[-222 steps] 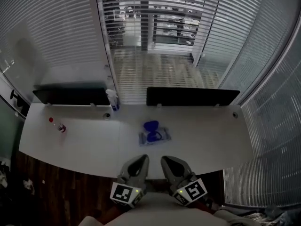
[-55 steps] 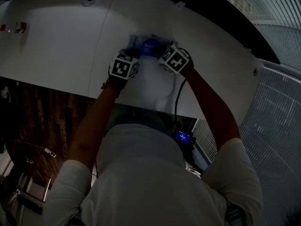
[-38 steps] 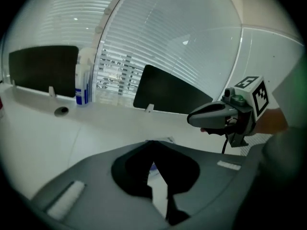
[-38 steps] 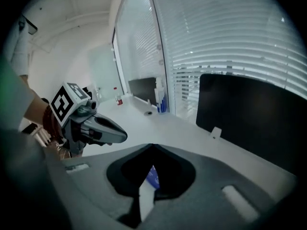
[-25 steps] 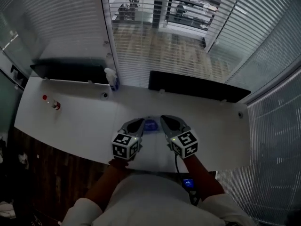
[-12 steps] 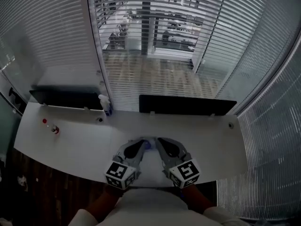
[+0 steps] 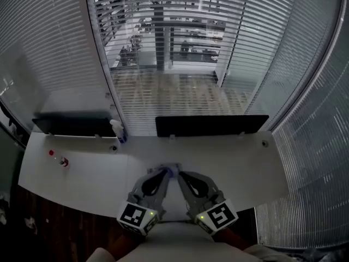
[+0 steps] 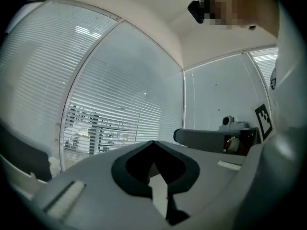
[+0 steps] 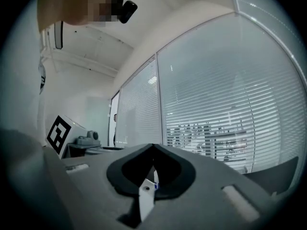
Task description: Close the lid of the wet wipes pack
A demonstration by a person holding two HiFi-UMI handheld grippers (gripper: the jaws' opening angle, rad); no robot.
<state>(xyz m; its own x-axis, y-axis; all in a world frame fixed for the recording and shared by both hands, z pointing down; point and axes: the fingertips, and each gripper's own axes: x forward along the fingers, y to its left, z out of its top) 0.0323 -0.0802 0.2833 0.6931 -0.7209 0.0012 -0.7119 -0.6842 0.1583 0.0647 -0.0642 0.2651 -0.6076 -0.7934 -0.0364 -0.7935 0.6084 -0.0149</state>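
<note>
While the left gripper (image 7: 162, 172) and right gripper (image 7: 178, 174) hang clenched and empty, the wet wipes pack (image 7: 170, 168) shows between their tips.

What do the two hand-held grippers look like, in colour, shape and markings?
Both are grey. The left hand-held gripper and the right hand-held gripper each have two curved jaws that narrow to a tip around a dark opening. At the back, each carries a white cube with black square markers: the left cube and the right cube. A small green light glows on each cube.
</note>
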